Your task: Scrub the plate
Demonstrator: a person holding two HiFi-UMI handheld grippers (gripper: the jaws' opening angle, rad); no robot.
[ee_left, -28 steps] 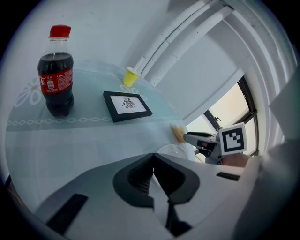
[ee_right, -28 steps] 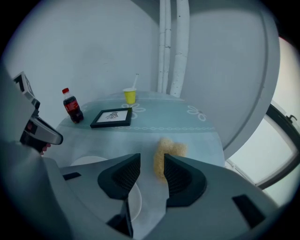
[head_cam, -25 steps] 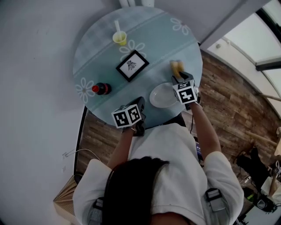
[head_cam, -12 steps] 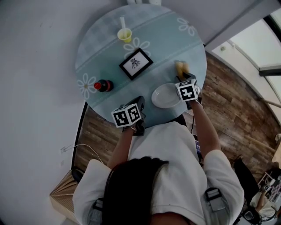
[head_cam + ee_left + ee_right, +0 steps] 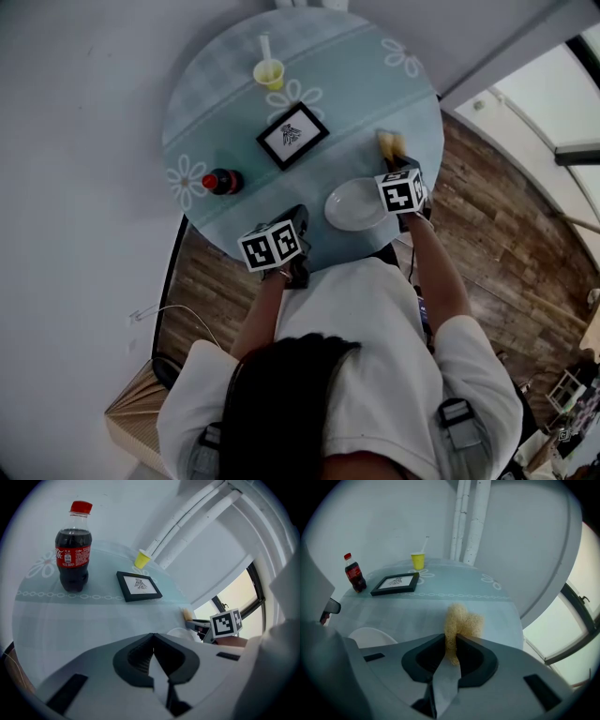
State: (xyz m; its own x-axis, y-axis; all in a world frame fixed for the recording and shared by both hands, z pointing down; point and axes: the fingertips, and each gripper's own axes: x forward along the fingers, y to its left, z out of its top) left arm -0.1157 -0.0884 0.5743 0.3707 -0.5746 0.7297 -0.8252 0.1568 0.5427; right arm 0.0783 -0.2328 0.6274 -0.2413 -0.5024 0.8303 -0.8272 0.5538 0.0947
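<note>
A white plate (image 5: pixel 354 204) lies near the front right edge of the round blue table (image 5: pixel 234 103). Just beyond it sits a yellow fibrous sponge (image 5: pixel 391 142). My right gripper (image 5: pixel 395 161) reaches over the table's right side and its jaws are closing on the sponge (image 5: pixel 463 620), whose near end is squeezed between the pads. In the right gripper view the plate (image 5: pixel 370 637) shows at the lower left. My left gripper (image 5: pixel 298 217) hovers at the table's front edge, left of the plate, shut with nothing in it (image 5: pixel 152 644).
A cola bottle (image 5: pixel 220 181) stands at the table's left. A black picture frame (image 5: pixel 292 136) lies in the middle, and a yellow cup with a straw (image 5: pixel 270 73) stands at the back. White pipes (image 5: pixel 468 517) run up the wall behind. Wooden floor lies to the right.
The right gripper has edged slightly closer to the sponge. The left gripper has stayed where it was.
</note>
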